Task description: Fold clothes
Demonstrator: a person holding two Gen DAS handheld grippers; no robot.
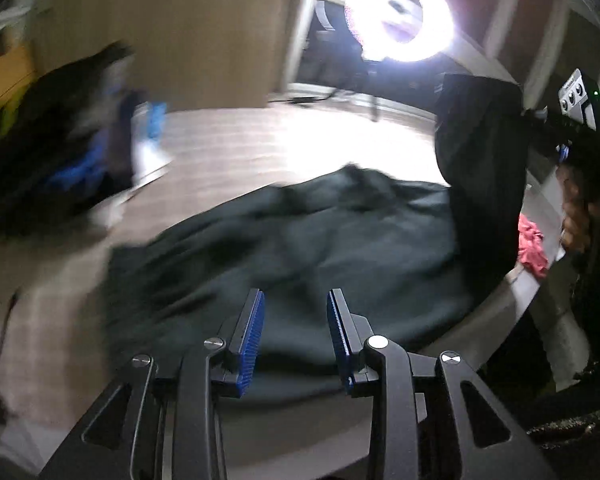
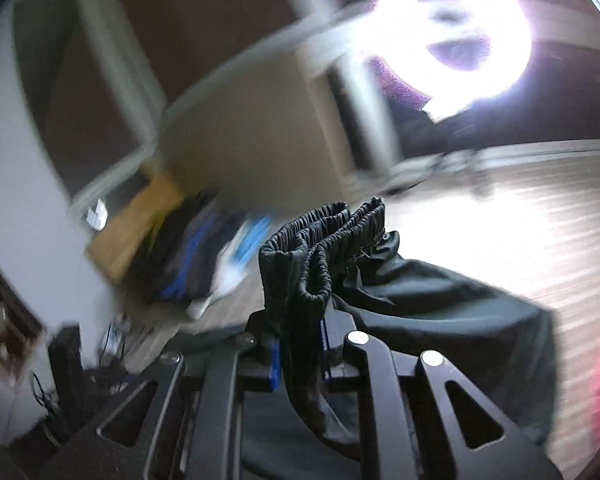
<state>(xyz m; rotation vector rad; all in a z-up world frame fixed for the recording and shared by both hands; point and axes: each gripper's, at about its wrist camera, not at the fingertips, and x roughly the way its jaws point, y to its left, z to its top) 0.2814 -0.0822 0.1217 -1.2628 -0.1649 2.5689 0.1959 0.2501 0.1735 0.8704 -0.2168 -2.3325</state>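
A dark garment (image 1: 300, 248) lies crumpled across the table in the left wrist view. My left gripper (image 1: 296, 304) is open and empty just above its near edge, blue pads (image 1: 254, 332) apart. My right gripper (image 2: 302, 320) is shut on the bunched elastic waistband (image 2: 324, 240) of the dark garment and holds it up; the cloth hangs down over the fingers. In the left wrist view the right gripper (image 1: 540, 120) is at the far right with that lifted cloth (image 1: 484, 168) hanging from it.
A bright ring light (image 1: 400, 16) glares behind the table. A pile of dark and blue clothes (image 1: 60, 152) sits at the left. A pink-red cloth (image 1: 532, 248) lies at the table's right edge. A cardboard box (image 2: 136, 224) stands at the back left.
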